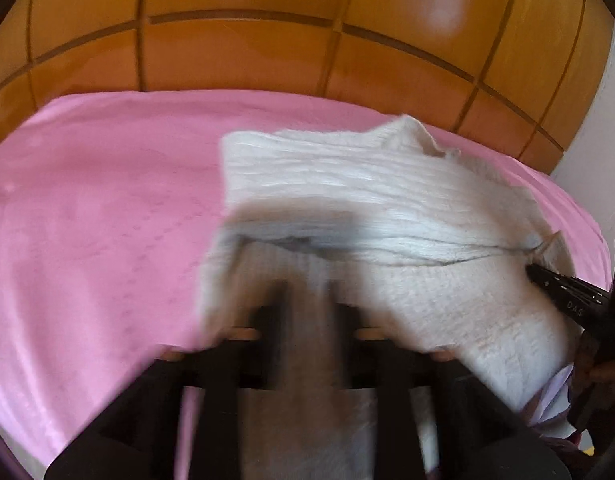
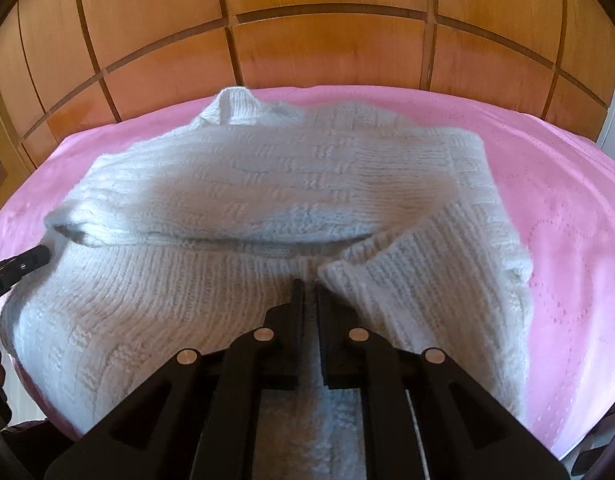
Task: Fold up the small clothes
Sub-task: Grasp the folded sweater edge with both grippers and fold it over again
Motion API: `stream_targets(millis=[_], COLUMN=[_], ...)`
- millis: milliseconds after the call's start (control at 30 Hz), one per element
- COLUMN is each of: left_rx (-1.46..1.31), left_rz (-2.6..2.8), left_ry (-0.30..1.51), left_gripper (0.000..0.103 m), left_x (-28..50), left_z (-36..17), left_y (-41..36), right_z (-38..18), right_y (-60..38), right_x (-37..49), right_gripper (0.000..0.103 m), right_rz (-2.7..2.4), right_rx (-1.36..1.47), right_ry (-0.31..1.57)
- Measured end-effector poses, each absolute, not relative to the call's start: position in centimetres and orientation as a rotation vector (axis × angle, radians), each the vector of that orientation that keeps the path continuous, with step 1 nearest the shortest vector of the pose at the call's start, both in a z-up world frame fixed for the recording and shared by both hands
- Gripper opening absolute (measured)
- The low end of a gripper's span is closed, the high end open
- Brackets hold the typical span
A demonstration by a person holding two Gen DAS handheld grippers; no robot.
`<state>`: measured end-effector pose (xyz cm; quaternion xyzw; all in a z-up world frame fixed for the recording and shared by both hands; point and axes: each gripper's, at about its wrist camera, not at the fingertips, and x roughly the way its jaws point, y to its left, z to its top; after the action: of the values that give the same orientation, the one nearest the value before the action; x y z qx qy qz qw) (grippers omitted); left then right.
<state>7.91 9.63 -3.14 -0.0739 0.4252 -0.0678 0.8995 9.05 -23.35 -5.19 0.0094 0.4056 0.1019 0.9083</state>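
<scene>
The white knit sweater (image 2: 267, 208) lay half-folded on the pink bedspread (image 2: 547, 240), below the wooden headboard (image 2: 307, 40). The right gripper (image 2: 309, 292) pinched its hem; the left gripper (image 1: 307, 300) stood apart. One-sided tension might drag the fold askew.

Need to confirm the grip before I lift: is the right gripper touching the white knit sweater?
Touching. The right wrist view shows the right gripper with jaws nearly closed, pinching the near edge of the white knit sweater.
</scene>
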Motion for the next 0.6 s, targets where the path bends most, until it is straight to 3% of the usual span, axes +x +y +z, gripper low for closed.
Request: stream_targets(millis=[33, 167, 200, 233, 300, 333, 400, 600], left_rx=[-0.150, -0.057, -0.036, -0.030, -0.018, -0.004, 0.019, 0.025], left_rz=[-0.139, -0.127, -0.132, -0.135, -0.135, -0.130, -0.116, -0.109], left_ry=[0.869, 0.891, 0.899, 0.910, 0.916, 0.908, 0.897, 0.870], left_gripper=[0.066, 0.068, 0.064, 0.053, 0.045, 0.033, 0.026, 0.012], left_x=[7.6, 7.9, 8.3, 8.7, 9.1, 9.0, 8.8, 8.2], left_z=[-2.9, -3.4, -3.8, -4.2, -4.7, -4.7, -4.7, -4.5], left_y=[9.8, 9.3, 9.1, 8.9, 8.5, 8.3, 8.2, 8.1], right_z=[-5.2, -5.0, -4.9, -4.8, -4.1, -3.6, -2.4, 0.4], right_y=[-23.3, -23.2, -23.3, -23.3, -23.6, -23.8, -24.6, -29.4], right_x=[9.0, 9.0, 9.0, 9.0, 8.8, 8.6, 7.9, 6.3], right_gripper=[0.007, 0.008, 0.010, 0.011, 0.027, 0.032, 0.043, 0.055], right_rz=[0.209, 0.206, 0.212, 0.218, 0.236, 0.245, 0.256, 0.118], right_rx=[0.019, 0.023, 0.023, 0.024, 0.029, 0.037, 0.049, 0.026], right_ry=[0.836, 0.842, 0.844, 0.846, 0.846, 0.839, 0.810, 0.720])
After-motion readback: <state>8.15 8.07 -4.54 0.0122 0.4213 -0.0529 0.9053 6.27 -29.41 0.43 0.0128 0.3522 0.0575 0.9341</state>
